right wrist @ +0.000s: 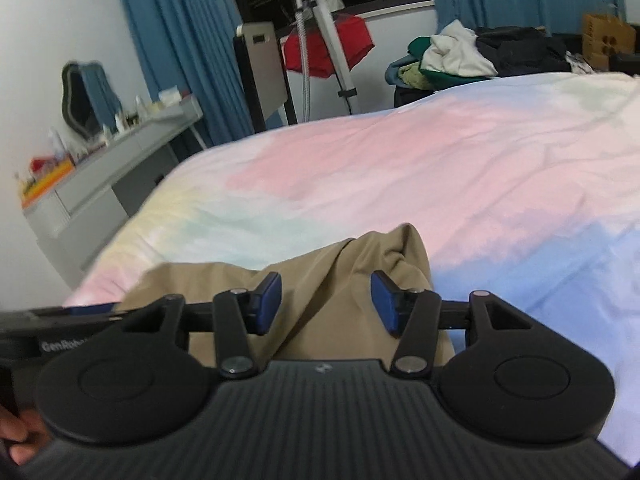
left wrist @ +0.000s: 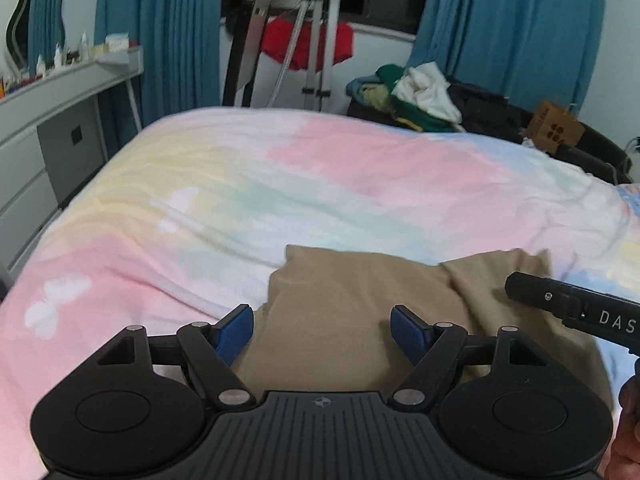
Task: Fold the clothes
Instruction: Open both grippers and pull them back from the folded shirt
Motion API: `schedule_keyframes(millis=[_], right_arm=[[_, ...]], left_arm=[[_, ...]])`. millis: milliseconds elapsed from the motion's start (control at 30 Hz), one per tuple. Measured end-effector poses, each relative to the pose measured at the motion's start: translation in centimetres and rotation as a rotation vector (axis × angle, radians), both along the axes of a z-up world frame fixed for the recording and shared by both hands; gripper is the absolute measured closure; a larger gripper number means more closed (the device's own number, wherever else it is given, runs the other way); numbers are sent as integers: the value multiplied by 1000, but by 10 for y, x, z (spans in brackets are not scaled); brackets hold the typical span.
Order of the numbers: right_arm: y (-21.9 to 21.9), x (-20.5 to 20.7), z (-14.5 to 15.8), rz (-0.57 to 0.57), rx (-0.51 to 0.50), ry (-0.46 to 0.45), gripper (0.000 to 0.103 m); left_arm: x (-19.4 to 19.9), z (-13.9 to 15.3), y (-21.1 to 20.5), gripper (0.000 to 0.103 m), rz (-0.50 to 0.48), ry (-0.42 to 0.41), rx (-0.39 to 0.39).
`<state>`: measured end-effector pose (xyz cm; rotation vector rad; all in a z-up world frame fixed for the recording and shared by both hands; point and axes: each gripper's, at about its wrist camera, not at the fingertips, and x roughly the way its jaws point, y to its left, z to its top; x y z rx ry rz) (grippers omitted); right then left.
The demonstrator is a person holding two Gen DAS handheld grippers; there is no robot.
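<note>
A tan garment (left wrist: pixel 352 304) lies partly folded on the near part of a pastel bedspread (left wrist: pixel 280 184). My left gripper (left wrist: pixel 322 330) hovers open over the garment's near left part, blue pads wide apart with only cloth below them. In the right wrist view the same tan garment (right wrist: pixel 332 276) bunches into a ridge between the pads of my right gripper (right wrist: pixel 325 304), which is open and not pinching it. The right gripper's body (left wrist: pixel 576 308) reaches in from the right in the left wrist view. The left gripper's body (right wrist: pixel 52 328) shows at the left edge of the right wrist view.
A pile of clothes (left wrist: pixel 424 96) sits beyond the bed's far right edge, beside a cardboard box (left wrist: pixel 554 128). A grey dresser (left wrist: pixel 52 120) with bottles stands to the left. A stand with a red cloth (left wrist: pixel 308 44) and blue curtains (left wrist: pixel 176 32) are behind the bed.
</note>
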<state>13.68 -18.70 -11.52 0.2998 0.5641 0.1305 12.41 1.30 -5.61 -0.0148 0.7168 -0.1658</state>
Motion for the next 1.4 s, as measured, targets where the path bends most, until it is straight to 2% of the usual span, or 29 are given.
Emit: schedule_keyframes(millis=[167,300,400,600,833,933,1067,1233,1300,1333,1400], right_arm=[[6,-23,2,18,-9,20,50],[11,-22,-8,32,-38,48,51],[9,-28,-3,26,-23,40,51],[6,-45,8,18,7,21,50],[14,-79,25,43,-22,-10,50],[16,-76,21,40,-39,8,50],[13,-63,4,42,-39,71,51],[11,-59,2,40,-15,81,50],[10,-60,2,40,-7,81,50],[10,-61,1,39,-3,81,50],[8,-61,2,38,11,84,50]], left_arm=[[-25,5,-11,25,-58,5,20],[-23,-8,-18,23,-60,50,28],[-22,-9,-17,23,-59,43,32],[-48,9,-11,24,-40,12,20],[-86,26,-13,24,-65,-23,15],[-82,16,-17,24,-56,0,51],[-70,-3,-15,20,-35,58,42],[-73,-2,-12,21,-26,52,18],[-76,2,-8,21,-19,69,-17],[-78,5,-5,21,-13,86,-50],[-83,15,5,21,-18,115,-182]])
